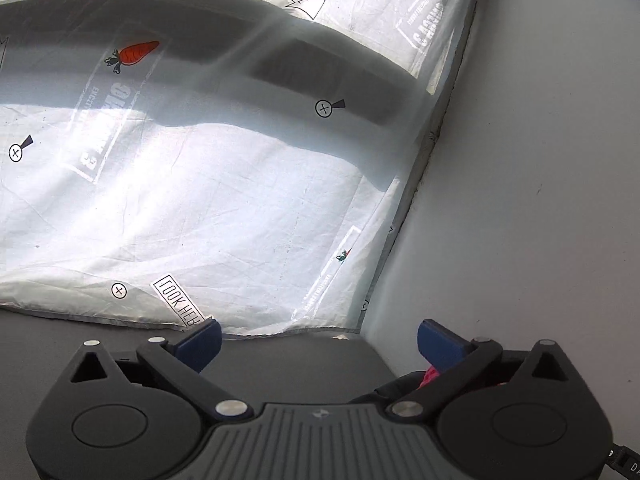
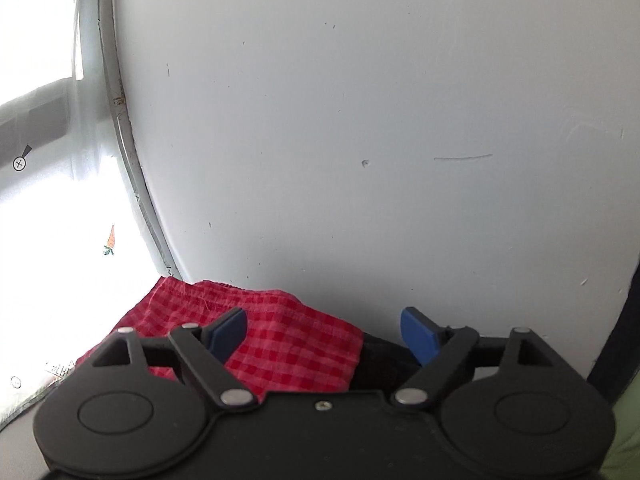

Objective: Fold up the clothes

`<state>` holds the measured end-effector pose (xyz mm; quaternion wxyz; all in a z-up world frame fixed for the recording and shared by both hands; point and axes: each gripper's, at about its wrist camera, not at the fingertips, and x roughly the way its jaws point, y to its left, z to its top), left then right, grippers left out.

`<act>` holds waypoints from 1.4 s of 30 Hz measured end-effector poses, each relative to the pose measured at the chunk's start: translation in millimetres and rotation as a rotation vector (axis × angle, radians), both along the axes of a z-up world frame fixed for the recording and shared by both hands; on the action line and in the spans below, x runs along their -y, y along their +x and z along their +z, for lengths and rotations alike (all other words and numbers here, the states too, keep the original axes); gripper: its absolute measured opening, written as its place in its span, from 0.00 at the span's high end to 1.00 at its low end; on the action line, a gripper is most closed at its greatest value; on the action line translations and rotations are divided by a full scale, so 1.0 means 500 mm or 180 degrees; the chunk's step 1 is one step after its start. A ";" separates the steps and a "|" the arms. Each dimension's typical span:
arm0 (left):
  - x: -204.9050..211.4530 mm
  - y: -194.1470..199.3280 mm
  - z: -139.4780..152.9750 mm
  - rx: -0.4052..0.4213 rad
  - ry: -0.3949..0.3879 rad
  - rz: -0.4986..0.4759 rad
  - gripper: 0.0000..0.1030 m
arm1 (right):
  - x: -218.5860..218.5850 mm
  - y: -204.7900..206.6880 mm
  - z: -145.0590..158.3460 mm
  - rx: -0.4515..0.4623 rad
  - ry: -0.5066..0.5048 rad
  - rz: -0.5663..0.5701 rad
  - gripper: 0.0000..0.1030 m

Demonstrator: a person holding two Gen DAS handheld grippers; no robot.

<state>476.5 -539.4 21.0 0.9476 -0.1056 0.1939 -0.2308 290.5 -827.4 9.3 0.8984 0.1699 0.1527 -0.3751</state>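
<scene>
Right gripper (image 2: 322, 334) near the bottom, blue-padded fingers (image 2: 228, 334) spread wide apart, nothing between them. Just beyond and under the left finger, a red-and-pink checked cloth garment (image 2: 288, 340), rumpled, lying against a plain white wall (image 2: 360, 120). Far left, a white printed sheet with small orange carrots (image 2: 60, 220), brightly lit. Dark fabric (image 2: 380, 364) just right of the checked garment.

Red-and-pink checked garment (image 2: 280, 332), white sheet (image 1: 224, 208) printed with orange carrots (image 1: 134, 53), plain white wall (image 2: 360, 120).
</scene>
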 end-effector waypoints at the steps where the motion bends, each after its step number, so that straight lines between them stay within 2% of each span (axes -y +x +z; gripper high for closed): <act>1: -0.024 -0.030 0.011 0.0092 0.0003 0.0130 0.00 | -0.014 -0.004 0.009 0.0037 -0.0029 0.0108 0.14; 3: -0.068 -0.094 0.029 0.0240 0.0060 0.0326 0.00 | -0.045 -0.014 0.025 0.0095 -0.0136 0.0363 0.03; 4: -0.097 -0.139 0.041 0.0296 0.0120 0.0433 0.00 | -0.058 -0.025 0.034 0.0132 -0.0197 0.0492 0.02; 8: -0.177 -0.257 0.058 0.0390 0.0315 0.0836 0.00 | -0.117 -0.067 0.056 0.0201 -0.0333 0.0949 0.00; 13: -0.281 -0.360 0.071 0.0282 0.0482 0.1148 0.00 | -0.198 -0.109 0.073 0.0240 -0.0301 0.1277 0.00; 16: -0.332 -0.412 0.085 0.0290 0.0680 0.1394 0.00 | -0.258 -0.125 0.092 0.0275 -0.0227 0.1575 0.00; 17: -0.354 -0.433 0.090 0.0276 0.0791 0.1418 0.00 | -0.284 -0.133 0.097 0.0265 -0.0234 0.1657 0.00; 22: -0.453 -0.513 0.105 0.0225 0.1019 0.1347 0.00 | -0.432 -0.166 0.109 0.0176 -0.0359 0.2069 0.00; 27: -0.554 -0.584 0.096 0.0088 0.1180 0.1244 0.00 | -0.594 -0.221 0.110 0.0171 -0.0068 0.2351 0.00; 29: -0.592 -0.613 0.089 0.0014 0.1205 0.1254 0.00 | -0.655 -0.247 0.106 0.0095 0.0013 0.2448 0.00; 33: -0.675 -0.667 0.067 -0.0164 0.1098 0.1219 0.00 | -0.767 -0.308 0.099 -0.0064 -0.0049 0.2587 0.00; 42: -0.823 -0.783 0.030 -0.0487 0.1088 0.1232 0.00 | -0.934 -0.413 0.076 -0.0389 -0.0041 0.2814 0.00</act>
